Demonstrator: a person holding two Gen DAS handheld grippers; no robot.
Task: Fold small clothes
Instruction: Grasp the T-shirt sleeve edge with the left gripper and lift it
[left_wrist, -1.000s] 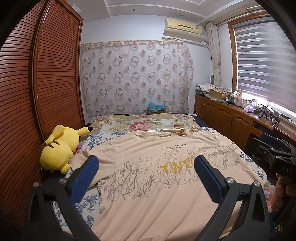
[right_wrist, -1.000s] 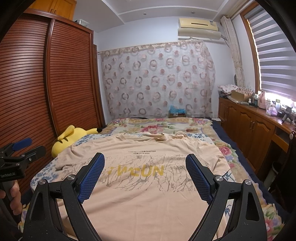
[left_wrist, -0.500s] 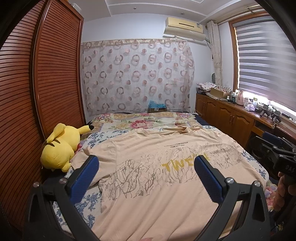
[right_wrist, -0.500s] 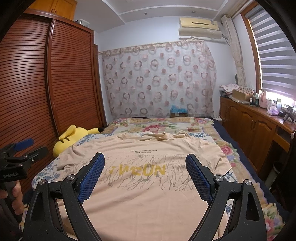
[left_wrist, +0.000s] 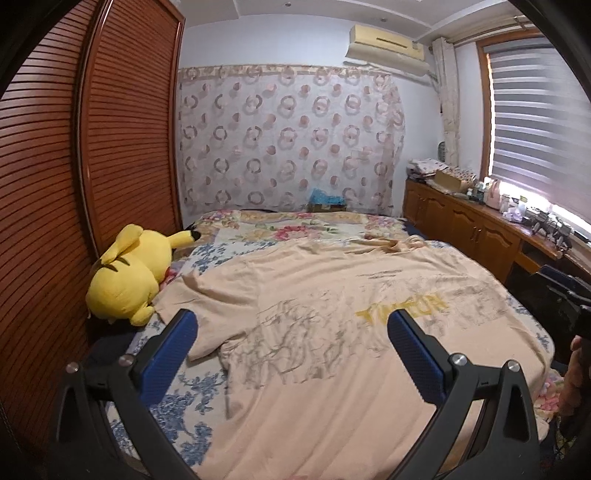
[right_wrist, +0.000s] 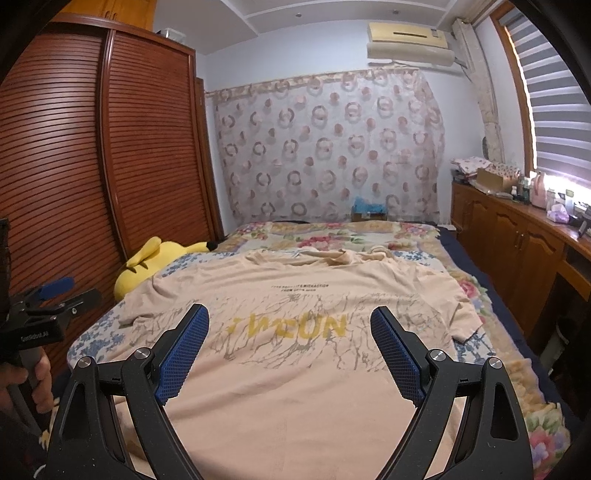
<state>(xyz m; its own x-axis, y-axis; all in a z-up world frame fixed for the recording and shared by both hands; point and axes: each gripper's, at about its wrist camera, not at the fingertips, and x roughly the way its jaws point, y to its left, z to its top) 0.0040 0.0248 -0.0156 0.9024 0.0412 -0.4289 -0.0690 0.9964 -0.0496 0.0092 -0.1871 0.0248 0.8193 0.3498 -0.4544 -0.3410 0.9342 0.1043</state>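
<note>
**Tee laid flat on bed, both grippers wide & empty, fold not begun**

The peach T-shirt (right_wrist: 295, 369) lies spread print-up on the floral bedspread (right_wrist: 332, 232), collar at the far end, hem toward the near edge by the person. That layout prob. suits folding: sleeves out to left and right, body mostly smooth, so edges are easy to reach. Collar area is rumpled, and the left sleeve (left_wrist: 207, 310) has creases.

Left gripper (left_wrist: 291, 332) hovers above the near-left part of the shirt, jaws well apart, nothing between them. Right gripper (right_wrist: 290, 334) hangs over the near middle, jaws likewise apart & empty. Neither touches fabric, as far as I can tell. Held back and high, likely to survey before picking grab points.

Yellow plush toy (left_wrist: 129, 273) sits at the left bed edge against the wardrobe (left_wrist: 110, 147), just beside the left sleeve; may get in the way of a fold there.

Writing: big yellow letters on the chest, upside-down from here, not legible with certainty. Two small dark lines above are too small to read. Left tool body, seen in the right view, carries a small white label, unreadable.
</note>
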